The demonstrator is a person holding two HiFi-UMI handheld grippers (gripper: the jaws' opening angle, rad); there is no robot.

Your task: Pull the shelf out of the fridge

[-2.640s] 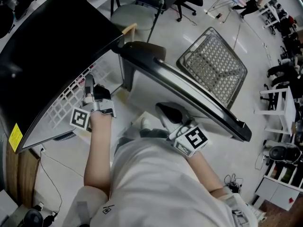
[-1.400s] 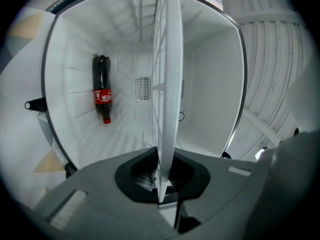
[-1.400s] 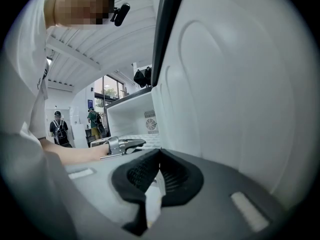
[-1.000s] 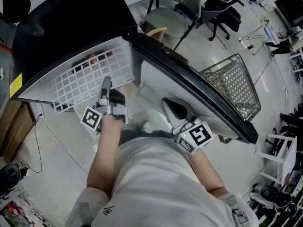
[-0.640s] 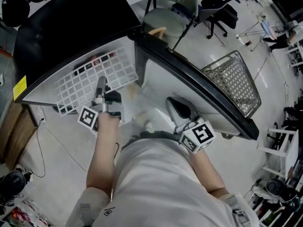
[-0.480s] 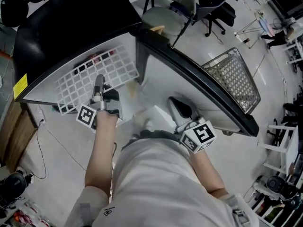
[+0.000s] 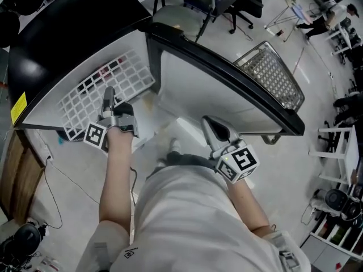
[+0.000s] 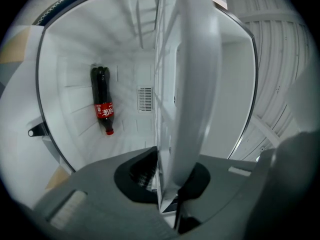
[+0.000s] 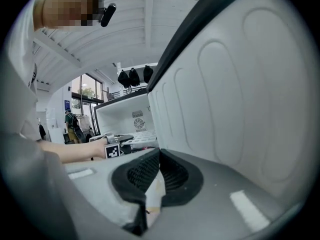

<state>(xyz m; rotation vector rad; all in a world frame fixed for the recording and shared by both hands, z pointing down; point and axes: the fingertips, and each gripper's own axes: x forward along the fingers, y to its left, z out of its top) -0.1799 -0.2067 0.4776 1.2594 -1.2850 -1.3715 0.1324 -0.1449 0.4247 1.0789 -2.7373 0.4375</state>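
Nearest the camera it's just the person's white shirt point(image 7: 187, 220) and bare forearms, over a pale, glossy floor point(image 7: 68, 208).

The right gripper point(image 7: 217, 132) has its jaws together with nothing in them. It sits just beside the white moulded inner liner of the open fridge door point(image 7: 198, 89).

The left gripper point(image 7: 106, 98) is clamped on the near edge of the white wire grid shelf point(image 7: 122, 75). That shelf pokes out of the open front of the black-topped fridge point(image 7: 62, 21) on the left, which has a small yellow sticker point(image 7: 18, 107) on its side.

Deep inside the white cavity there's a dark cola bottle with a red label point(image 8: 102, 101), and near it a small vent grille point(image 8: 145, 99) on the back wall.

On the far right, past the door, stands a metal mesh basket point(image 7: 269, 75). Further back are black office chairs point(image 7: 241, 1) on the same shiny floor.
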